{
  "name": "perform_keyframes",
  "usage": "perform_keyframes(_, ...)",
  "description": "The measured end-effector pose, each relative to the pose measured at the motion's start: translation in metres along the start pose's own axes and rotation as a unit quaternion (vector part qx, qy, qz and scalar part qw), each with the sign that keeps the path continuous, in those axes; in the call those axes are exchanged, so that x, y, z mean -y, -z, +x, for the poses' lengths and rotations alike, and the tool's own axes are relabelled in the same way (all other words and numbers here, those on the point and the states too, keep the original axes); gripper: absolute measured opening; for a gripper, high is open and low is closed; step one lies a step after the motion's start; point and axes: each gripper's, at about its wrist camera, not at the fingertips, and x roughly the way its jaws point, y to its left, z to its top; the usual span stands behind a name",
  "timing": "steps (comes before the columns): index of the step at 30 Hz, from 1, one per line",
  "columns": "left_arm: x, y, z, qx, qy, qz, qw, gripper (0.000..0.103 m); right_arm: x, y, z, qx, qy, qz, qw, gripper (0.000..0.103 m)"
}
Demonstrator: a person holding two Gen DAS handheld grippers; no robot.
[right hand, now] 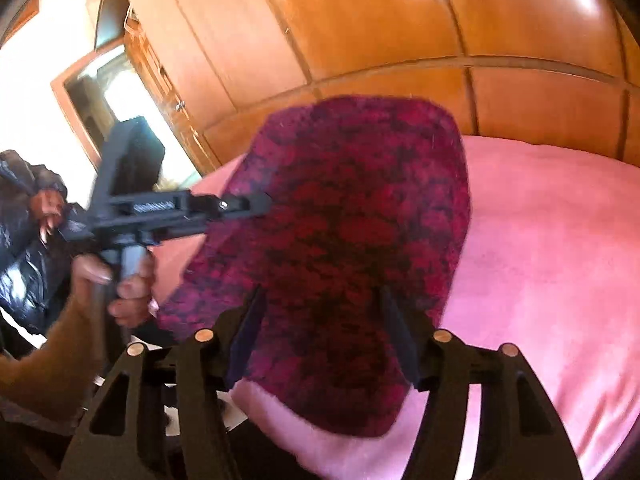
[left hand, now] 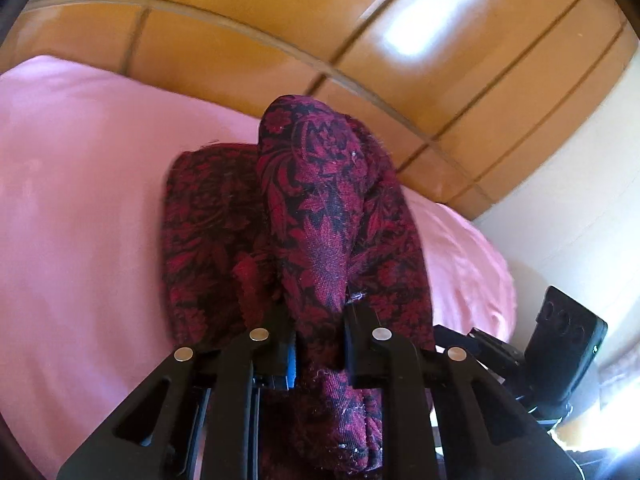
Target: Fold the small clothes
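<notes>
Left wrist cam is set just behind its own jaws, angled down over the pink bed [left hand: 80, 200], v. close to the red-black patterned cloth [left hand: 320, 200]; wooden wardrobe [left hand: 280, 20] is seen far behind. Right wrist cam is likewise tilted down, close to the same cloth [right hand: 352, 216], w/ the left gripper [right hand: 264, 200] seen at left. Bed, cloth & wardrobe are shared by both views.
</notes>
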Motion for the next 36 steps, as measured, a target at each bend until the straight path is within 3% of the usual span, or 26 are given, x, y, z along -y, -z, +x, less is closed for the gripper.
perform_keyframes(2, -0.014, 0.004, 0.006, -0.003, -0.065, 0.01, 0.9978, 0.024, -0.008, -0.002, 0.018, -0.003, 0.001, -0.01, 1.0, 0.059)
perform_keyframes(4, -0.035, 0.011, 0.019, -0.008, -0.096, -0.013, 0.9952, 0.038, -0.02, -0.002, 0.039, 0.002, 0.027, -0.04, 0.999, 0.059)
perform_keyframes(6, -0.044, 0.014, 0.021, 0.0, -0.079, -0.037, 0.9962, 0.039, -0.023, -0.001, 0.047, 0.001, 0.051, -0.048, 0.998, 0.06)
perform_keyframes(8, -0.036, 0.016, 0.019, 0.01, -0.085, -0.033, 0.9958, 0.039, -0.022, -0.003, 0.045, -0.009, 0.052, -0.05, 0.997, 0.06)
perform_keyframes(10, -0.024, 0.017, 0.018, 0.019, -0.109, -0.007, 0.9939, 0.039, -0.026, -0.012, 0.038, -0.034, 0.031, -0.042, 0.998, 0.062)
perform_keyframes(13, -0.014, 0.015, 0.016, 0.026, -0.13, 0.011, 0.9911, 0.039, -0.018, -0.039, 0.017, -0.012, -0.026, 0.003, 1.0, 0.063)
perform_keyframes(17, -0.014, 0.017, 0.018, 0.033, -0.151, 0.022, 0.9877, 0.048, 0.0, -0.093, 0.033, 0.009, 0.007, 0.04, 0.999, 0.063)
perform_keyframes(19, -0.015, 0.018, 0.022, 0.033, -0.154, 0.024, 0.9873, 0.048, 0.006, -0.117, 0.064, -0.007, 0.032, 0.044, 0.998, 0.06)
perform_keyframes(24, -0.032, 0.028, 0.033, 0.036, -0.163, 0.031, 0.9856, 0.048, 0.018, -0.123, 0.152, -0.096, 0.113, 0.014, 0.989, 0.058)
perform_keyframes(27, -0.042, 0.031, 0.03, 0.047, -0.149, 0.012, 0.9876, 0.048, 0.02, -0.12, 0.156, -0.095, 0.107, 0.025, 0.989, 0.061)
perform_keyframes(30, -0.04, 0.031, 0.025, 0.049, -0.142, 0.007, 0.9886, 0.048, 0.021, -0.117, 0.125, -0.048, 0.06, 0.03, 0.997, 0.076)
perform_keyframes(32, -0.036, 0.032, 0.022, 0.05, -0.149, 0.016, 0.9874, 0.051, 0.024, -0.109, 0.095, -0.01, 0.031, 0.051, 0.998, 0.097)
perform_keyframes(34, -0.036, 0.034, 0.019, 0.051, -0.158, 0.018, 0.986, 0.059, 0.037, -0.095, 0.07, 0.013, 0.015, 0.08, 0.997, 0.1)
perform_keyframes(36, -0.044, 0.037, 0.017, 0.051, -0.143, 0.004, 0.9884, 0.06, 0.051, -0.082, 0.058, 0.02, 0.003, 0.107, 0.994, 0.101)
